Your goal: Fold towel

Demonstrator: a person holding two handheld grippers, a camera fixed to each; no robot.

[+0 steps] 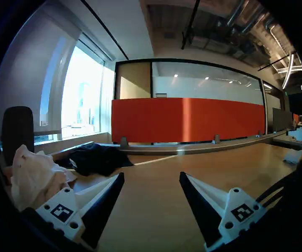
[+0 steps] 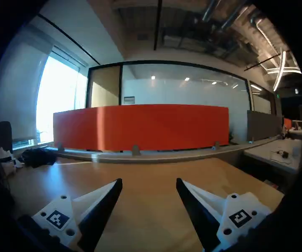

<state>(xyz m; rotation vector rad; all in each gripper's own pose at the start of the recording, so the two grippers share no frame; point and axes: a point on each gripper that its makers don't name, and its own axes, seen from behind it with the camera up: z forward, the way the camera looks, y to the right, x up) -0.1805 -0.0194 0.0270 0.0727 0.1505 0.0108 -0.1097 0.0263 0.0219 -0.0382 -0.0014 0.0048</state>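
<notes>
Hovering level over desk (image 1: 218, 161) | left tool (image 1: 151, 174) spread wide, empty | right tool (image 2: 149, 179) spread wide, empty

No word, brand or number can be read in either view. The only printed marks are square black-and-white code patches, which are patterns and not letters.

On the left gripper (image 1: 151, 174), one code patch (image 1: 62, 212) sits on the white base behind one of the jaws. A second code patch (image 1: 242, 212) sits on the base behind the other.

The right gripper (image 2: 149, 179) carries a like pair, a third code patch (image 2: 57, 219) and a fourth code patch (image 2: 240, 218), placed the same way behind its jaws.

Far ahead of the jaws, just above the orange partition (image 2: 142, 126), a small pale wall plate (image 2: 129, 100) hangs on the wall. It is too small to tell whether it bears any writing.
</notes>
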